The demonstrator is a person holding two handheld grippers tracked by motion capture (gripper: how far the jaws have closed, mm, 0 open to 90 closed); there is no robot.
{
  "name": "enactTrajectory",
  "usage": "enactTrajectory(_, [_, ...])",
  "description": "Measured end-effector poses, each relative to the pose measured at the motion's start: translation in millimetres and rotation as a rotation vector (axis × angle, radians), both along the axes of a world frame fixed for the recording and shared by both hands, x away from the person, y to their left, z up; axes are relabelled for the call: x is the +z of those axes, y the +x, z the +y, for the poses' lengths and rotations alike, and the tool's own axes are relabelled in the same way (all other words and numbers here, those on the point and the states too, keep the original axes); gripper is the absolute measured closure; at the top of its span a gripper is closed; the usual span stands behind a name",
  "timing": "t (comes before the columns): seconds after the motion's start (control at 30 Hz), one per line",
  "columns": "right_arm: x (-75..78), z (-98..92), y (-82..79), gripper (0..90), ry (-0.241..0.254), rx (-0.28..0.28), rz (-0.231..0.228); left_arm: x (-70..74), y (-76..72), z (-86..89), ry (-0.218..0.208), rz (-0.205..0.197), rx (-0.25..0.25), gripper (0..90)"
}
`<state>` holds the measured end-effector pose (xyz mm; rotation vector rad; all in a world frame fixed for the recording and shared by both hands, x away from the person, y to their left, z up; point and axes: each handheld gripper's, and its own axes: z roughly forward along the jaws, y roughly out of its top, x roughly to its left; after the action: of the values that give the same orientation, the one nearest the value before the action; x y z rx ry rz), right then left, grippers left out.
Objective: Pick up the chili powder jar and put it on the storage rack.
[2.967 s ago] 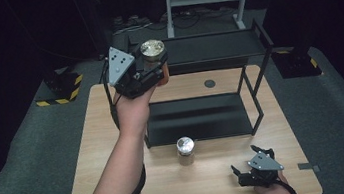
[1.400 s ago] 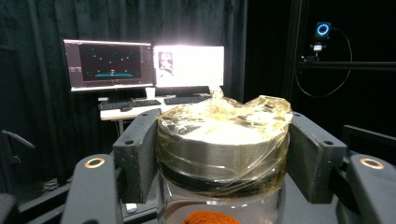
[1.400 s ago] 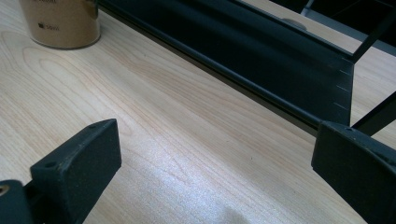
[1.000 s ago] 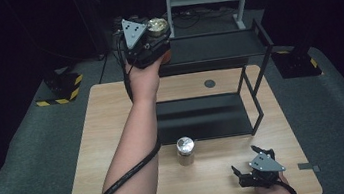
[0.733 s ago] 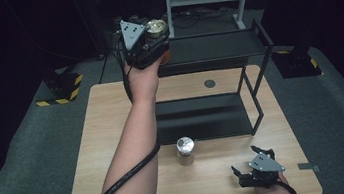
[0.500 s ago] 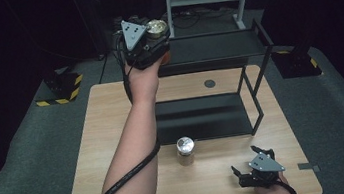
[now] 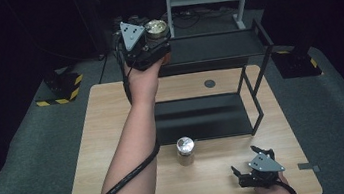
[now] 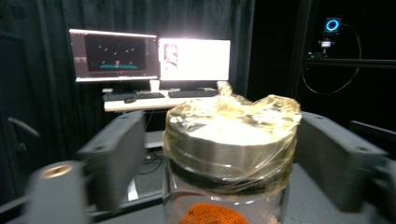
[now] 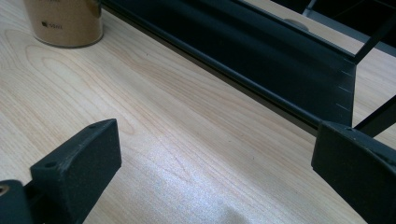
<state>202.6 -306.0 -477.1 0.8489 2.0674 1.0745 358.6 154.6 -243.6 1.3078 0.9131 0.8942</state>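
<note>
Item: jar [image 8: 229, 154], metal-lidded, film-wrapped, orange contents. Location: upper shelf [image 7: 219, 48] of the black rack, at 12 o'clock on the desk [image 7: 112, 120]. Left gripper [image 7: 145, 42]: jaws had just been opening, jar between them, pads apart from the lid. Right gripper [image 7: 257, 169]: jaws apart, nothing held, rested at 5 o'clock. Second jar [image 7: 185, 149], at 6 o'clock, was judged left to shelve.

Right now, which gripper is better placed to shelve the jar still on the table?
Right. The right gripper rests open on the table, beside that jar. The left gripper, jaws just opened, is up at the shelf around another jar.
</note>
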Motion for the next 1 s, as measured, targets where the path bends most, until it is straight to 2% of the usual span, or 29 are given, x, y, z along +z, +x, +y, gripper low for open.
enactTrajectory(0.07, [-0.1, -0.3, 0.2, 0.5, 0.001, 0.0, -0.001, -2.1, -1.3, 0.9, 0.0, -0.007, -0.009, 0.6])
enactTrajectory(0.27, [-0.1, 0.5, -0.2, 0.5, -0.007, 0.003, -0.004, -4.2, -8.8, 1.1, 0.027, -0.021, -0.017, 0.4])
enactTrajectory(0.67, [-0.3, 1.1, -0.4, 0.5, -0.009, 0.003, -0.005, -8.0, -33.3, 6.3, 0.03, -0.023, -0.018, 0.4])
enactTrajectory(0.9, [0.0, 1.9, -0.3, 0.5, -0.016, 0.006, -0.005, -13.5, -52.5, 10.1, 0.013, -0.034, -0.015, 0.4])
enactTrajectory(1.0, [0.2, 1.7, -0.1, 0.5, -0.015, 0.007, -0.003, -15.3, -61.1, 9.9, 0.039, -0.042, -0.007, 0.4])
